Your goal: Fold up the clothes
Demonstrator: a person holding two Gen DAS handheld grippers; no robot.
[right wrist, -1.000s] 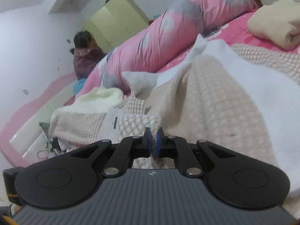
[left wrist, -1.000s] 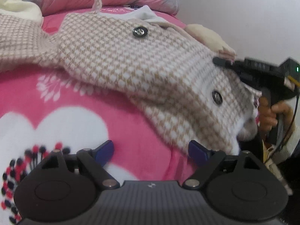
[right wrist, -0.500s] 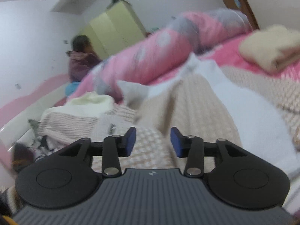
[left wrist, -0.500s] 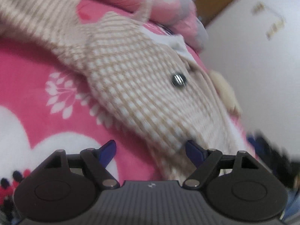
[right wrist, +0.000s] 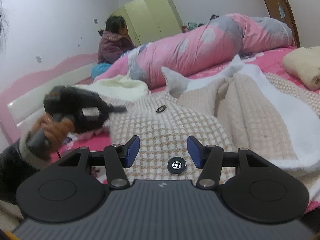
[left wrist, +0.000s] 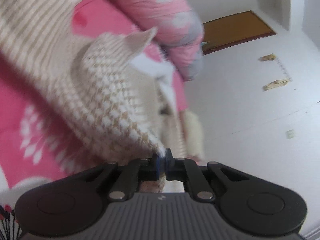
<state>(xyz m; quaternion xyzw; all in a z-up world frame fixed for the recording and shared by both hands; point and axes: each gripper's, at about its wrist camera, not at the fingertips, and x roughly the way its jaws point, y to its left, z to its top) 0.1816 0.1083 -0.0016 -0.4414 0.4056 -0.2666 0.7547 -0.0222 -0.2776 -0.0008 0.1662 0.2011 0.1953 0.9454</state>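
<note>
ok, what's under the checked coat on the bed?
The checked coat lies on the pink blanket, which shows beside it. Whatever lies directly beneath the coat is covered.

My black left gripper (left wrist: 162,158) has just clamped its blue pads on cloth; my right gripper (right wrist: 163,152) has been opening, jaws apart.

Each view is taken from a gripper, looking forward along its fingers, close over the bed (right wrist: 280,64). The checked coat (left wrist: 112,104) (right wrist: 170,132) is seen in both.
</note>
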